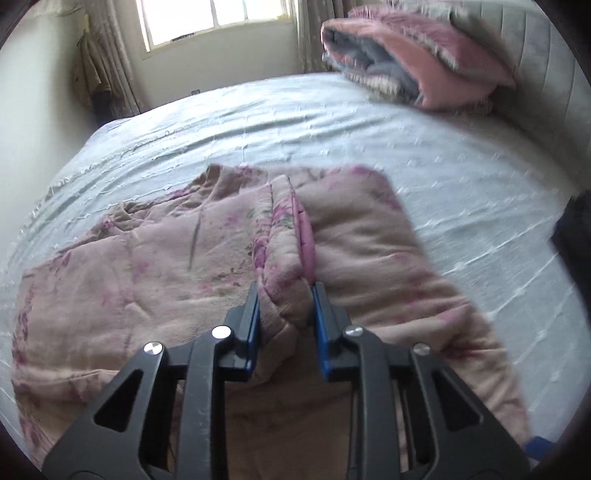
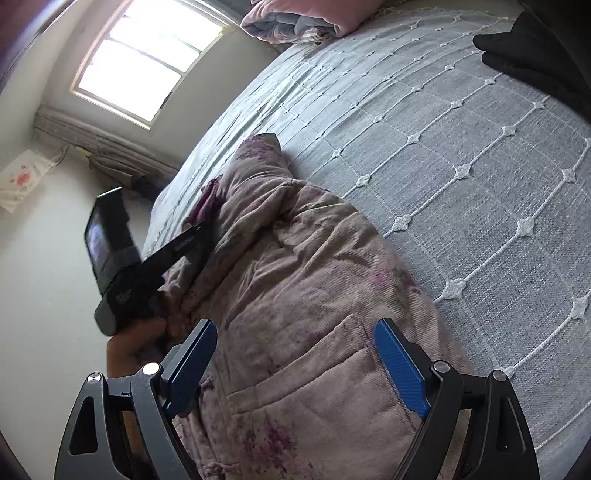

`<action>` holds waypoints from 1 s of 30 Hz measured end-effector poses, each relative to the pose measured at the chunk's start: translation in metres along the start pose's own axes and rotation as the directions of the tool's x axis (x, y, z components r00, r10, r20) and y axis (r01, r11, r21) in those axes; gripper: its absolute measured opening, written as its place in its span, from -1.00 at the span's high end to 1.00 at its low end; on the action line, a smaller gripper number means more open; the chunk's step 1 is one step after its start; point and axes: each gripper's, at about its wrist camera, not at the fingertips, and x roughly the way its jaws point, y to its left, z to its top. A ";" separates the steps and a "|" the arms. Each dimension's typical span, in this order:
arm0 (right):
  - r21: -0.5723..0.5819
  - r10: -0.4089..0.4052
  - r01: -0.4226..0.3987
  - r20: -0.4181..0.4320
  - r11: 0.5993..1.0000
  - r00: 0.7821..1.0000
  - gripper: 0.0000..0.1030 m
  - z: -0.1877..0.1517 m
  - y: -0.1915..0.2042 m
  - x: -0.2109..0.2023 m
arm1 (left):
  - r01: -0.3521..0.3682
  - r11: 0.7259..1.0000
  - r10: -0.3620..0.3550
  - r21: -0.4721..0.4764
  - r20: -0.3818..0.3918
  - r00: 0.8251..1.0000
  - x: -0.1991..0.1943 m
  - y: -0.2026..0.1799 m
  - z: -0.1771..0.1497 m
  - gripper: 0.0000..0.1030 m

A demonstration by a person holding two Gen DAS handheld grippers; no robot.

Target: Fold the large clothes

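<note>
A padded pink floral garment [image 1: 155, 258] lies spread on the bed; it also shows in the right wrist view [image 2: 295, 280]. My left gripper [image 1: 284, 291] is shut on a raised fold of the garment with a pink trim edge [image 1: 308, 247], lifting it above the rest. In the right wrist view the left gripper [image 2: 192, 236] shows at the garment's far left side. My right gripper [image 2: 295, 332] is open and empty, hovering over the near part of the garment, blue pads [image 2: 400, 373] wide apart.
The bed has a grey-blue quilted cover [image 2: 461, 147]. A folded pink and grey quilt [image 1: 406, 62] sits by the headboard. A black cloth [image 2: 532, 44] lies at the bed's far right. A window [image 1: 218, 18] and wall are beyond the bed.
</note>
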 end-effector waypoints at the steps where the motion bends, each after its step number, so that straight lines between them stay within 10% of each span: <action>1: 0.005 0.001 -0.001 0.003 1.000 1.000 -0.72 0.000 -0.001 -0.001 | 0.014 1.000 -0.014 -0.004 0.023 1.000 -0.011 -0.001 0.000 0.46; 8: 0.008 -0.010 0.010 0.009 1.000 1.000 -0.72 0.001 -0.003 -0.001 | 0.214 0.946 -0.253 -0.245 -0.142 0.957 0.022 0.031 -0.038 0.06; 15: -0.016 -0.027 0.027 0.021 1.000 0.999 -0.72 0.003 -0.003 -0.004 | 0.289 0.890 -0.319 -0.353 -0.027 0.947 -0.047 0.068 -0.051 -0.46; 20: -0.027 -0.020 0.020 0.017 0.999 1.000 -0.72 0.002 -0.002 -0.003 | 0.191 0.880 -0.213 -0.435 0.000 0.977 -0.110 0.130 -0.079 -0.48; 30: -0.168 -0.047 0.061 0.083 0.984 0.995 -0.72 -0.005 0.025 -0.012 | -0.034 0.739 0.012 -0.672 -0.037 0.999 -0.207 0.275 -0.216 -0.65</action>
